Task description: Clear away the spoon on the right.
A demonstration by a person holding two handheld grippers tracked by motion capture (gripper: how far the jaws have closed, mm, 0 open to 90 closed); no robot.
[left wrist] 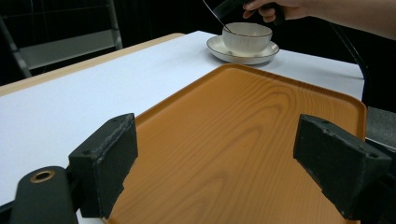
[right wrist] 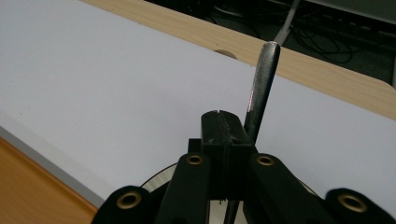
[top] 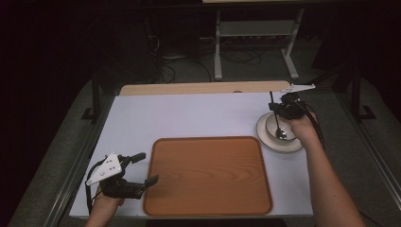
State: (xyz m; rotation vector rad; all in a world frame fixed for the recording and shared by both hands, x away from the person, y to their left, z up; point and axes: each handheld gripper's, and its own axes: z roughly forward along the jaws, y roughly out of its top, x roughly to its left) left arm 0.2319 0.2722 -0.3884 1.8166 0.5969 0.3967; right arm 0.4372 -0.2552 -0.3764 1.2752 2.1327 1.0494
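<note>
A white bowl (top: 276, 126) (left wrist: 246, 39) stands on a white saucer (top: 265, 138) (left wrist: 219, 46) (right wrist: 161, 181) at the right of the white table (top: 189, 113). A metal spoon (top: 273, 105) (left wrist: 214, 14) (right wrist: 261, 79) leans in the bowl with its handle up. My right gripper (top: 283, 108) (right wrist: 223, 119) hovers over the bowl, its pads pressed flat together. The spoon handle rises close beside the right pad, and I see nothing between the pads. My left gripper (top: 147, 168) (left wrist: 219, 135) is open at the left edge of the wooden tray (top: 208, 175) (left wrist: 243, 140), holding nothing.
The tray lies bare in the front middle of the table. A wooden strip (top: 203, 88) (right wrist: 327, 74) runs along the table's far edge. Beyond it are a metal frame (top: 255, 42) and cables on the floor.
</note>
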